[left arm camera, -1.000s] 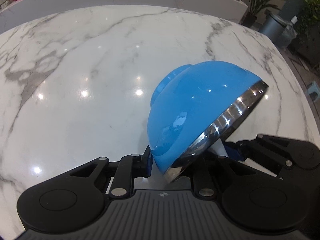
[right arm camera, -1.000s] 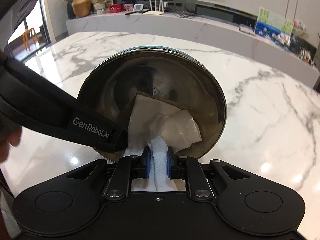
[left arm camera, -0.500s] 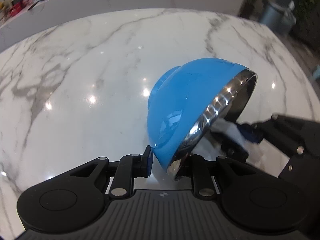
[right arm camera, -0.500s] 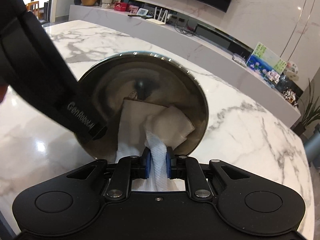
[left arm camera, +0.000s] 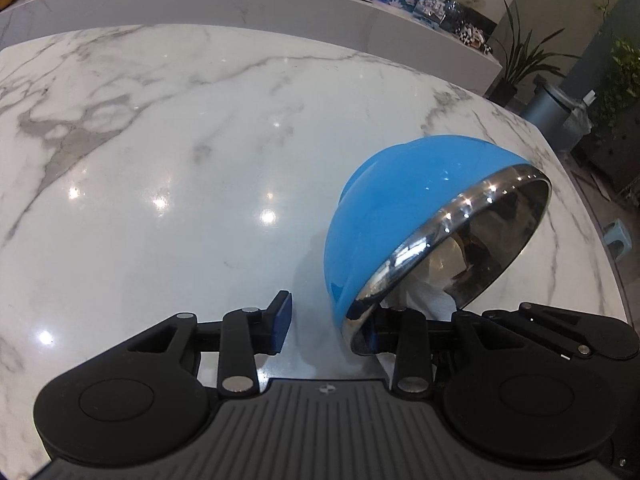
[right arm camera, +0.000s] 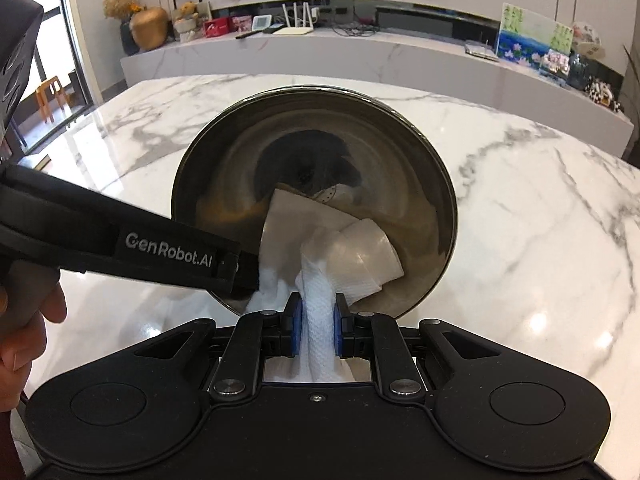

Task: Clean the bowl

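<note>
A bowl (left arm camera: 400,216), blue outside and steel inside, stands tilted on its rim on the marble table (left arm camera: 180,160). My left gripper (left arm camera: 328,326) has the low rim between its jaws. The rim lies by the right finger, the left pad (left arm camera: 282,320) stands clear of the blue wall, and the jaws are closing. In the right wrist view the bowl's steel inside (right arm camera: 312,152) faces me. My right gripper (right arm camera: 316,320) is shut on a white paper towel (right arm camera: 320,232) whose folded end lies against the lower inside. The left gripper's finger (right arm camera: 168,248) reaches the rim from the left.
A person's hand (right arm camera: 24,332) holds the left gripper's handle. A long marble counter (right arm camera: 360,52) with pictures, routers and a vase runs behind the table. Potted plants (left arm camera: 520,52) and a grey bin (left arm camera: 548,108) stand past the table's right edge.
The left gripper's jaws, earlier shut on the bowl's rim, have spread and the left pad has come off the blue wall. The bowl's inside shows more in the left view. The right gripper keeps the towel.
</note>
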A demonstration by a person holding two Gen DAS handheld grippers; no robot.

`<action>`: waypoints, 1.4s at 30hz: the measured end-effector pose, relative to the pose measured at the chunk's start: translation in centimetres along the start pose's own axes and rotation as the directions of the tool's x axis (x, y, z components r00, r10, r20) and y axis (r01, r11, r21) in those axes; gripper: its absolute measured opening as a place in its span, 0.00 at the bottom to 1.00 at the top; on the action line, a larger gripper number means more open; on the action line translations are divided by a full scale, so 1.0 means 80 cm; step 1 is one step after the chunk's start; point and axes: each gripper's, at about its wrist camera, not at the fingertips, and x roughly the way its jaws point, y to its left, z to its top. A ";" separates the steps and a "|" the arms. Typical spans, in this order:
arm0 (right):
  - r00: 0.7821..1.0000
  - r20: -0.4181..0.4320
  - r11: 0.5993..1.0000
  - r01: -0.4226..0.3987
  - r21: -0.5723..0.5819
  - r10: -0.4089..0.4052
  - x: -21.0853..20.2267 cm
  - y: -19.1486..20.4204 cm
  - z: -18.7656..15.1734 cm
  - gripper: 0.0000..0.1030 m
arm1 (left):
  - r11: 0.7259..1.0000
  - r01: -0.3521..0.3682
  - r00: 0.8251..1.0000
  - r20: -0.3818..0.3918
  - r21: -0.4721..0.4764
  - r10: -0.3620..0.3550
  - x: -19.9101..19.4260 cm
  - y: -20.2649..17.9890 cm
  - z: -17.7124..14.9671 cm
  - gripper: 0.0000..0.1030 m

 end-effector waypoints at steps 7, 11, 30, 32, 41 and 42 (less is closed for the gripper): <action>0.996 0.027 0.991 0.087 -0.106 -0.084 -0.001 0.017 -0.007 0.12 | 0.997 -0.034 0.998 -0.047 0.063 0.036 -0.001 -0.009 0.004 0.14; 0.987 0.056 0.975 0.159 -0.152 -0.152 -0.006 0.021 -0.008 0.12 | 0.989 -0.073 0.994 -0.069 0.129 0.082 -0.005 -0.021 0.007 0.15; 0.993 0.057 0.980 0.112 -0.167 -0.104 -0.007 0.011 0.005 0.12 | 0.960 -0.146 0.986 0.115 0.240 0.122 -0.028 -0.030 0.040 0.40; 0.993 0.056 0.980 0.108 -0.167 -0.100 -0.007 0.011 0.006 0.12 | 0.958 -0.153 0.983 0.141 0.241 0.121 -0.026 -0.032 0.048 0.40; 0.993 0.080 0.981 0.095 -0.170 -0.083 -0.020 0.009 0.015 0.12 | 0.970 -0.130 0.989 0.099 0.205 0.112 -0.012 -0.025 0.066 0.13; 0.993 0.086 0.981 0.094 -0.169 -0.080 -0.023 0.007 0.017 0.12 | 0.976 -0.125 0.991 0.066 0.179 0.115 -0.011 -0.021 0.069 0.12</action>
